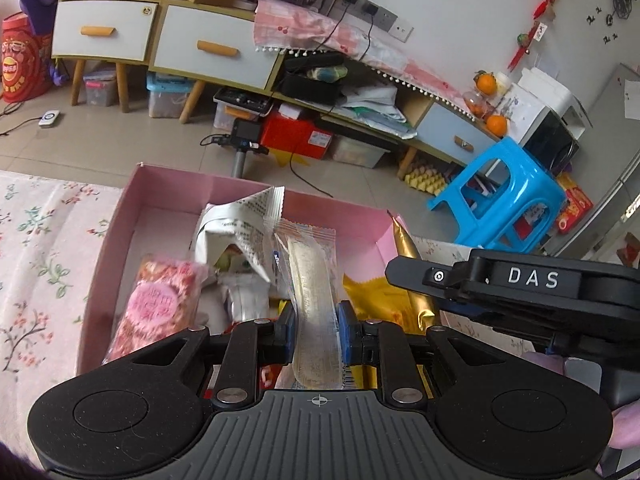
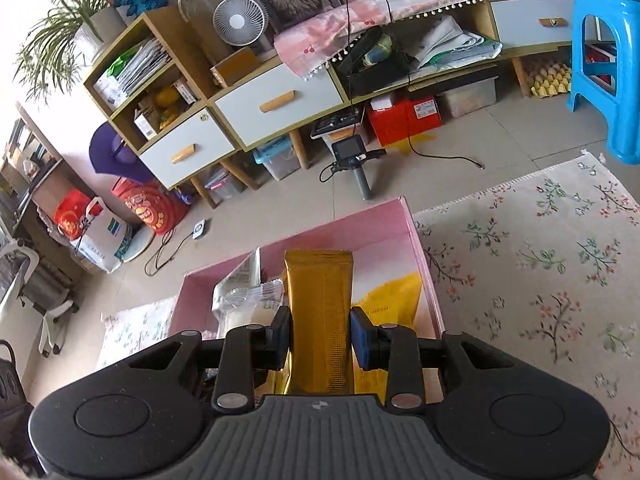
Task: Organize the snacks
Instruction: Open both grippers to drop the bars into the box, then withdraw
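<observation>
Left gripper (image 1: 317,330) at bottom centre of its view, blue pads pinching a clear-wrapped wafer packet (image 1: 314,280) that stands up from between them. Right gripper (image 2: 320,338) likewise clamped on a gold foil packet (image 2: 319,312), packet upright, top edge flat and near mid-frame.

Both packets are over the pink box (image 1: 120,240), which fills centre frame in the left view and sits on a floral mat (image 2: 540,280). Already in the box: pink patterned packet (image 1: 158,304) at lower left, a white printed packet (image 1: 240,236) leaning at centre, a yellow packet (image 1: 376,296) on the right side. In the left view the gold packet's tip shows at the box's right wall, beside the black body of the right gripper.

Judgement: mid-placement, box roughly half full.

To do it well:
- Lower each packet until its bottom touches before releasing, else it tips.
- Gold one goes in the bare pink area by the right wall, flat against the yellow packet.
- Wafer one into the gap between white and yellow packets.
- One arm at a time; tools are close, collision risk.
- Foil is slick, wafer brittle: don't squeeze harder.
</observation>
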`<action>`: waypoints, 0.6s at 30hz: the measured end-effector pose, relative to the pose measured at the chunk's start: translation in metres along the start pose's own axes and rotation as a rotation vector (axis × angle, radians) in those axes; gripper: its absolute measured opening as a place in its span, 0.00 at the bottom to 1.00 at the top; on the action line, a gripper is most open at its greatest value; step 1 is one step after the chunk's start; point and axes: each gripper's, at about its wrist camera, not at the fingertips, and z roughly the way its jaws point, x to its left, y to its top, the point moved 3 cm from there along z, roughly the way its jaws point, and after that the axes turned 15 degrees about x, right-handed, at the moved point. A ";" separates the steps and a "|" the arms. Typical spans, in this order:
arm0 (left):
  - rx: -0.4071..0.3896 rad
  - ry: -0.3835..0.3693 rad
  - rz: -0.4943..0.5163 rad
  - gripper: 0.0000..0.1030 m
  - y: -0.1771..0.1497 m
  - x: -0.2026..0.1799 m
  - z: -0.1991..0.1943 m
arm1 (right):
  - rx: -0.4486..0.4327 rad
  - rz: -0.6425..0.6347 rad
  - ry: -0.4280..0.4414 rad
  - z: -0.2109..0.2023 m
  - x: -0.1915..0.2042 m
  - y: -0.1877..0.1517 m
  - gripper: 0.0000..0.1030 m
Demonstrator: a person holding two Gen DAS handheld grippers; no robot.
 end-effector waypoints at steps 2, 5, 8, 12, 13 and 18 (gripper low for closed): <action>-0.003 0.003 0.000 0.18 0.002 0.002 0.004 | -0.010 0.008 0.009 0.002 -0.001 0.004 0.20; -0.013 0.006 0.007 0.18 0.003 0.002 0.006 | -0.027 0.011 0.015 0.004 -0.002 0.008 0.22; -0.042 0.037 0.039 0.20 0.002 0.000 0.004 | -0.044 0.014 0.025 0.003 -0.002 0.009 0.28; -0.038 0.039 0.067 0.35 -0.001 -0.004 -0.003 | -0.048 0.043 0.025 -0.001 -0.004 0.008 0.52; -0.041 0.043 0.073 0.40 -0.003 -0.004 -0.005 | -0.047 0.044 0.022 -0.003 -0.005 0.007 0.52; -0.042 0.049 0.089 0.52 -0.012 -0.007 -0.023 | -0.046 0.054 0.005 -0.013 -0.009 0.001 0.63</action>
